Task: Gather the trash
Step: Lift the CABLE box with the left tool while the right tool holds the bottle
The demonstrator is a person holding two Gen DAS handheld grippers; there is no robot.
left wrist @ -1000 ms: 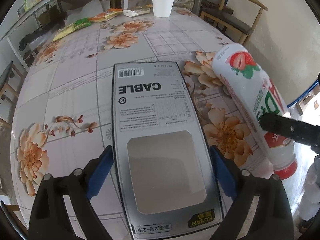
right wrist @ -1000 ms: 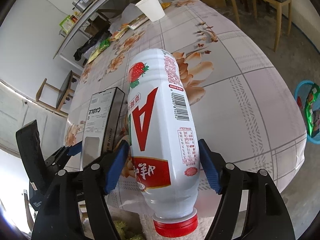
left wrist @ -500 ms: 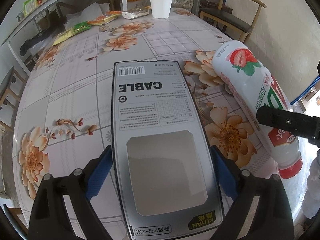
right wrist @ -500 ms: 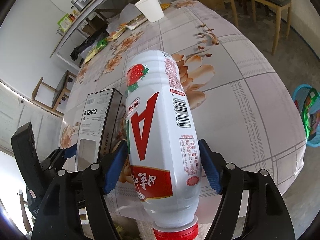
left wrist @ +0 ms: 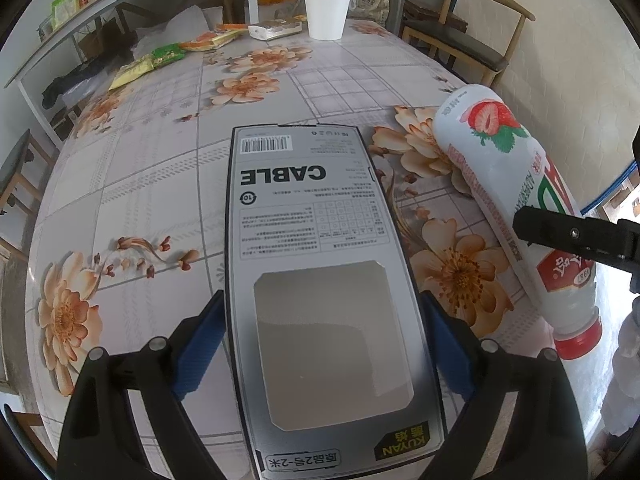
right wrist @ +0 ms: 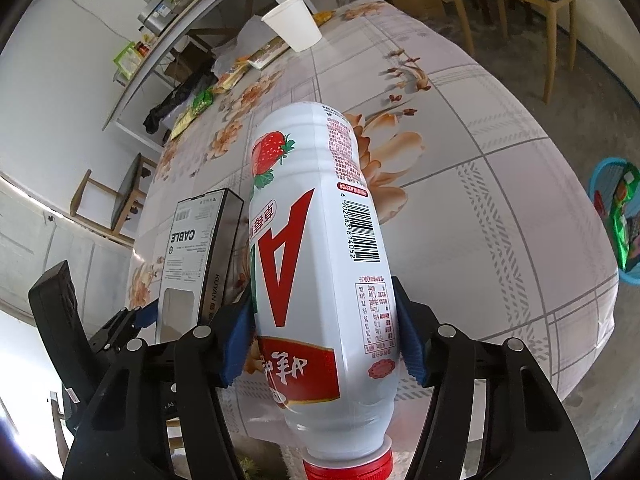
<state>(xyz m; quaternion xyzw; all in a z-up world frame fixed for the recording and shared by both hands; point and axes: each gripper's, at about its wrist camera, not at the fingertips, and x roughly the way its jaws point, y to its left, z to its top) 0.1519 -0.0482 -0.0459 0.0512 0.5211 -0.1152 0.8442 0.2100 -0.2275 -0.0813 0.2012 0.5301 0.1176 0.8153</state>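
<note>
The right gripper [right wrist: 324, 332] has just been closing, and the strawberry drink bottle [right wrist: 316, 264] is now clamped between its blue pads, cap toward the camera, over the floral surface [right wrist: 480, 184]. The cable box [left wrist: 320, 280] is held pinched in the left gripper [left wrist: 324, 344]. Both items appear ready for the blue bin [right wrist: 616, 216].

Both fisheye views sit close behind their own tools, looking steeply down across the floral surface [left wrist: 160, 168] toward its far end. Each catches the white cup [left wrist: 326, 14], the cable box [right wrist: 192, 248] and the bottle [left wrist: 516, 200]. The left view's edges probably distort distances.
</note>
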